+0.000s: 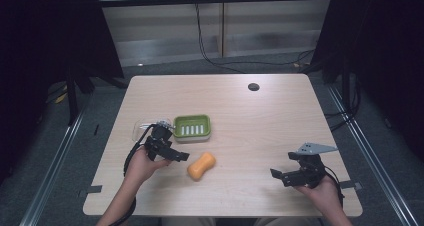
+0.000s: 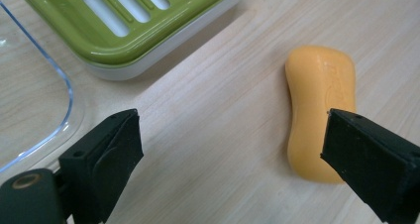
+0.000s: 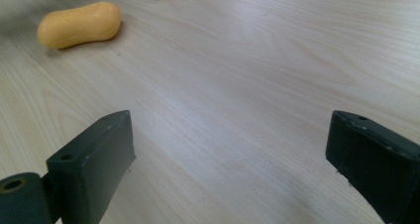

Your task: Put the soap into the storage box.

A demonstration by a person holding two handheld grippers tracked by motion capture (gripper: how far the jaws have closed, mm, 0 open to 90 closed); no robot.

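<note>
Table (image 1: 260,121): pale wood-grain top with rounded corners, seen from above the near edge.
Soap (image 1: 201,166): orange, peanut-shaped bar, lying flat on the table nearer the near edge than the far one, a little left of the middle; raised lettering on its top, unreadable.
Soap dish (image 1: 192,128): green slotted tray on a white base, just beyond the soap toward the far edge, apart from it.
Clear lid (image 1: 141,128): transparent plastic, flat on the table, just beside the dish on the side of the left edge.
Left gripper (image 1: 170,153): held in the left hand, just beside the soap on the side of the left edge, jaws spread wide with nothing between the pads; in the left gripper view, one jaw overlapping the near end of the soap (image 2: 321,105), contact impossible to tell.
Right gripper (image 1: 292,175): held in the right hand near the near right corner, well apart from the soap, jaws spread wide over bare wood, grey three-cornered plate on top.
Dark round spot (image 1: 253,87): near the far edge, right of the middle.
</note>
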